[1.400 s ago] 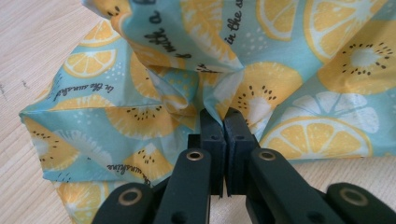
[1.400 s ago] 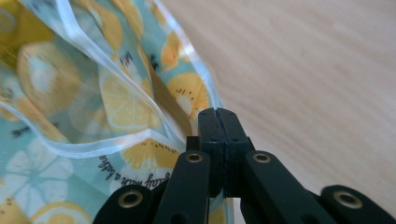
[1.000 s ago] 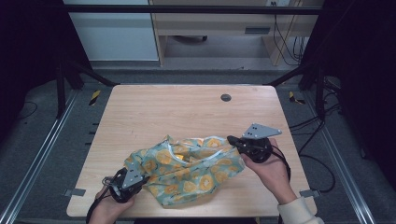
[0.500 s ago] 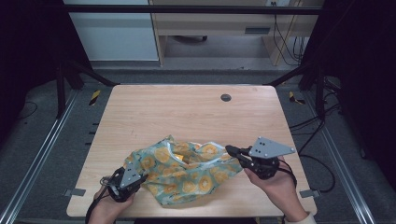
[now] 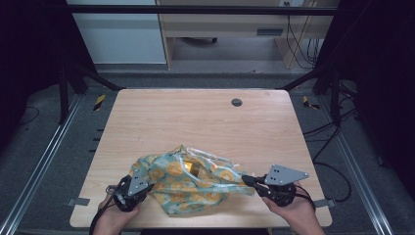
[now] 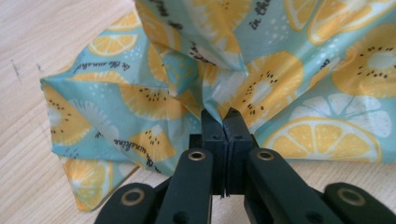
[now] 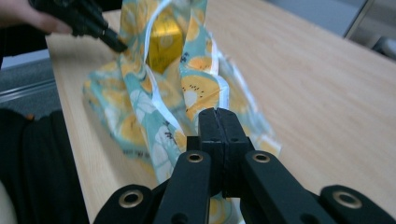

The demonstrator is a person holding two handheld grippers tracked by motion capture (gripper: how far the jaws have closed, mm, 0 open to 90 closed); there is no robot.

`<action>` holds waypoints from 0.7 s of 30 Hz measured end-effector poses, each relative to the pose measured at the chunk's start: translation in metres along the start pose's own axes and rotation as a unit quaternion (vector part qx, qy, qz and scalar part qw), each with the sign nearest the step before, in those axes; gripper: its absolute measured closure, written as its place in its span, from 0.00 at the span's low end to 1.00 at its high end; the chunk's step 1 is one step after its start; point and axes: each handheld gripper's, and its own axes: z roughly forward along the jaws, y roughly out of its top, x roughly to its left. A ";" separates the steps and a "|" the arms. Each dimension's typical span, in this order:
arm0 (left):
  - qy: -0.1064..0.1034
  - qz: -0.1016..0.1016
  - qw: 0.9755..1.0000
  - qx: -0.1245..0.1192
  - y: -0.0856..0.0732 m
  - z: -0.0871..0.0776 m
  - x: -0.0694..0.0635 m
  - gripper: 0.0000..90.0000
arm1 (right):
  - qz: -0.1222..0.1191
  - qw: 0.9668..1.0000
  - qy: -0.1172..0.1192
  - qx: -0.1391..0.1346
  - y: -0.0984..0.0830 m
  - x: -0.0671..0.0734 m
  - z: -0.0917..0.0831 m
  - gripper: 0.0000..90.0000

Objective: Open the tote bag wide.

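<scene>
Fabric of the teal, orange-slice-printed cloth bag (image 5: 193,183) stretches between us on the wooden tabletop (image 5: 195,122): left gripper (image 5: 142,188) fingers pinch its left edge shut, right gripper (image 5: 247,180) fingers clamp its right edge.

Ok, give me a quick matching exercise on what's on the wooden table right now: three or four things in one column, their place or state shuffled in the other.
Things:
1. teal fabric bag with orange fruit-slice print
2. left gripper
3. right gripper
4. small dark round disc

States:
A. lies alone at the far side of the light wooden table
B. shut on the bag's left edge
C. crumpled at the near edge, pulled between both grippers
D. shut on the bag's right edge

Pairs: 1-C, 2-B, 3-D, 4-A
</scene>
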 end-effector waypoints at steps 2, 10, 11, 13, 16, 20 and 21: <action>0.001 0.000 1.000 0.003 0.000 0.001 0.000 1.00 | 0.005 1.000 0.005 0.011 -0.008 0.000 0.004 1.00; 0.000 -0.004 1.000 0.019 -0.002 0.004 0.002 0.99 | 0.015 0.997 0.007 0.082 -0.034 -0.005 0.023 1.00; 0.002 -0.001 1.000 0.024 -0.002 0.004 0.002 0.99 | 0.016 0.996 0.004 0.093 -0.036 -0.006 0.026 1.00; 0.006 0.002 1.000 0.028 -0.002 0.005 0.001 0.99 | 0.024 0.994 0.002 0.109 -0.039 -0.008 0.032 1.00; 0.006 0.000 1.000 0.026 -0.002 0.005 0.001 0.99 | 0.028 0.991 -0.007 0.135 -0.042 -0.010 0.041 1.00; 0.003 -0.009 1.000 -0.004 0.000 -0.002 0.002 0.88 | 0.031 0.989 -0.014 0.147 -0.045 -0.012 0.046 1.00; -0.003 -0.011 1.000 -0.014 0.000 -0.004 0.001 0.85 | 0.032 0.989 -0.013 0.145 -0.045 -0.012 0.046 1.00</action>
